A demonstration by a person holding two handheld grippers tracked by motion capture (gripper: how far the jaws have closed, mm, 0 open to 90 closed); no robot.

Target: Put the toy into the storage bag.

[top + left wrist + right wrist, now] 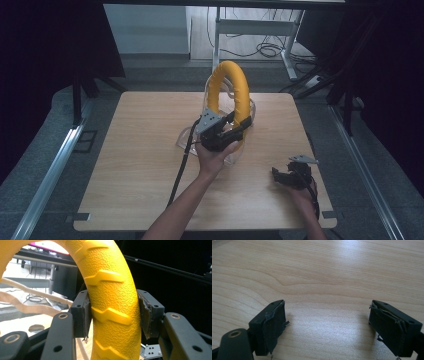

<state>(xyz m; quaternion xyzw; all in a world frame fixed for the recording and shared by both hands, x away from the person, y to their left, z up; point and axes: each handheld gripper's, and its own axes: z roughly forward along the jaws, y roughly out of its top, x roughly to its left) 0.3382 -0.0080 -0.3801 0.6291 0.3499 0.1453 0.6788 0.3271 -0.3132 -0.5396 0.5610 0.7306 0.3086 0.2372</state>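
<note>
Yellow, pebbled plastic forms one thick ring (234, 90), standing upright over the middle of the wooden table (140, 165), toward its far side. Raised zigzag ridges run down its surface in the left gripper view, and no writing or label can be read on it. The left gripper (226, 131) holds the ring's lower right part: in its own view the two black jaws press their pads (85, 315) against either side of the yellow band (112, 312). The person's left hand (212, 156) grips this tool from below, with its black cable (182, 167) trailing toward the near edge. Behind the ring lies a clear plastic piece (247, 110), its shape hard to make out. One right gripper (290, 176) sits low near the table's near right corner, well apart from the ring, its jaws spread wide over bare wood with nothing between them (327, 325). Its worn pads (274, 325) look frayed at the edges.
</note>
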